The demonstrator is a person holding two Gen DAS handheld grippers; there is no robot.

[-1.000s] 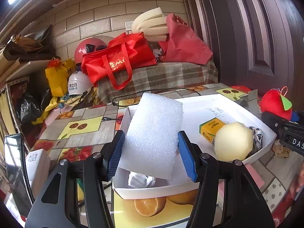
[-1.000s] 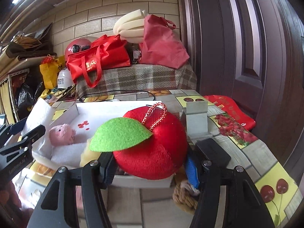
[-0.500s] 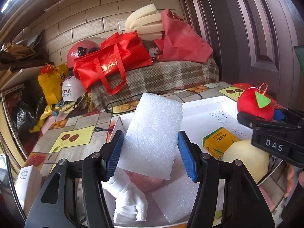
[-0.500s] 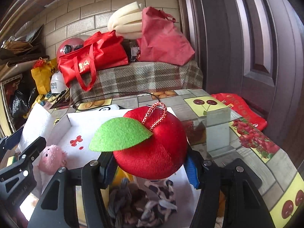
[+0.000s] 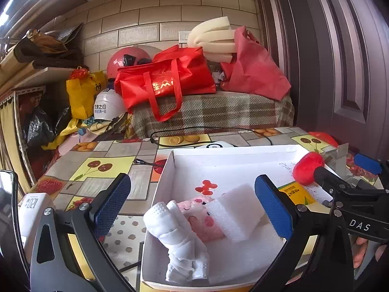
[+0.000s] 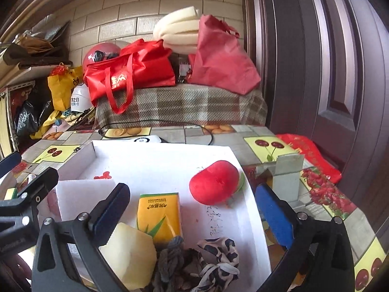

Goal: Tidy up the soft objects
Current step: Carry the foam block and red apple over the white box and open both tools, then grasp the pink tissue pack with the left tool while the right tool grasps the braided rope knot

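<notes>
A table with a fruit-picture cloth [image 5: 109,168] holds a white box [image 5: 170,170] in front of a brick wall. Your left gripper [image 5: 192,202] is opening wide and holds nothing; the white foam block [image 5: 233,215] lies below it in the box, on a pink plush toy [image 5: 199,221]. Your right gripper [image 6: 192,206] is opening wide too, with nothing in it, and the red plush apple [image 6: 214,185] lies in the box by its right edge.

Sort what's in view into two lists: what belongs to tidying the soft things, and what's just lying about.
Job in hand:
white box
foam block
red plush apple
pink plush toy
rolled white cloth
yellow sponge ball
leopard-print scrunchie
tissue pack

Lying about:
red tote bag
helmets
black cable
</notes>
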